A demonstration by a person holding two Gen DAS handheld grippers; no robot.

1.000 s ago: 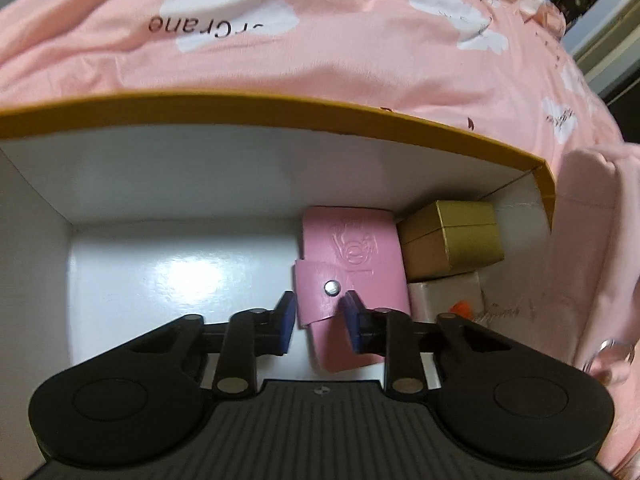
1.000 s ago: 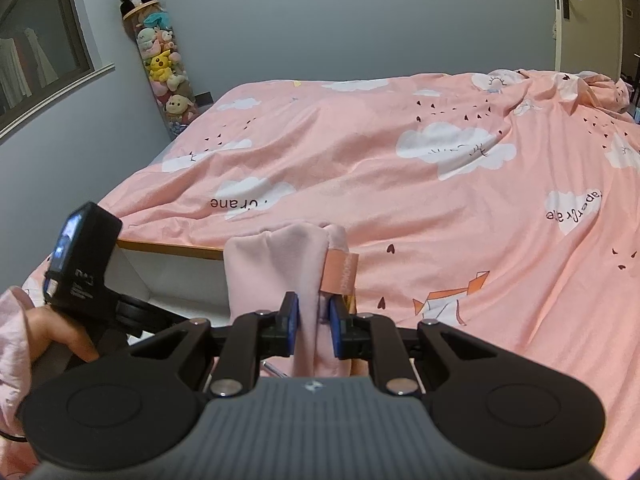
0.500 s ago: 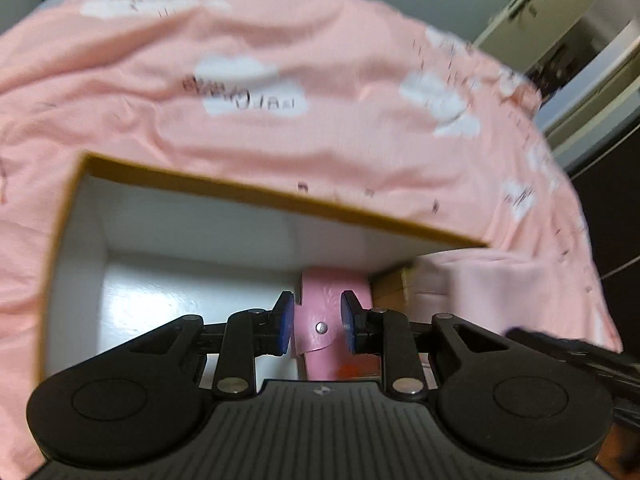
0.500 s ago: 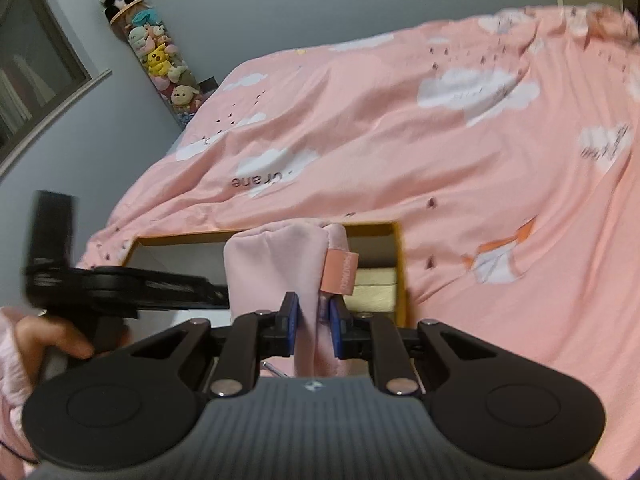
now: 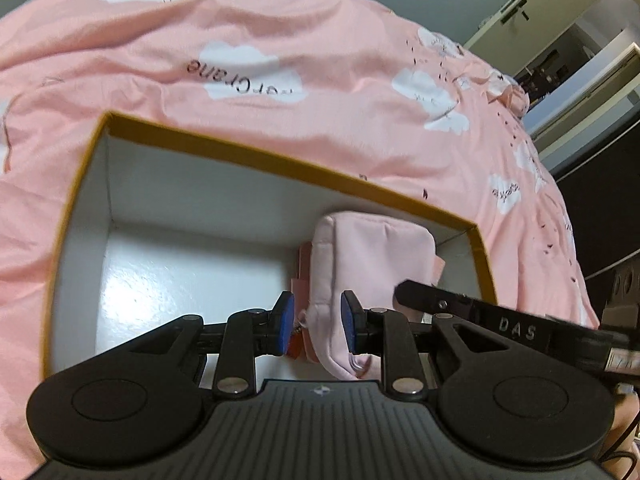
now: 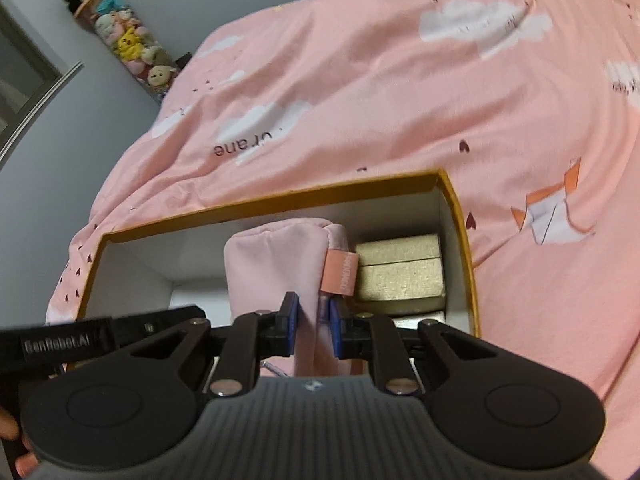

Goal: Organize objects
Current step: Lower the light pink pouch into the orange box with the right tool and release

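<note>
Right gripper (image 6: 313, 330) was clamped on the lower part of a pale pink fabric pouch (image 6: 276, 264), blue pads pressed into the cloth from both sides. The pouch stood roughly upright inside an open box (image 6: 260, 206) with a mustard-yellow rim and white inner walls, its top about level with the far rim. A salmon-coloured tag (image 6: 339, 274) hung on the pouch's right edge. Just to the right of the pouch, against the box's right wall, sat a gold box (image 6: 400, 270); whether the two touched could not be told. The box lay on a pink bedspread (image 6: 400, 100) printed with white clouds. A column of stuffed toys (image 6: 120, 40) stood in the room's far corner. In the left wrist view the same pouch (image 5: 372, 256) sat at the right end of the box (image 5: 280, 168), with a darker pink item (image 5: 304, 256) showing at its left edge, mostly hidden. Left gripper (image 5: 316, 326) hovered over the box with nothing pinched; its fingers were drawn in to a narrow gap, the pouch's lower corner seen beyond that gap and not gripped. The white floor of the box was bare on the left side. The right gripper's black body (image 5: 500, 328) reached in from the right.
</note>
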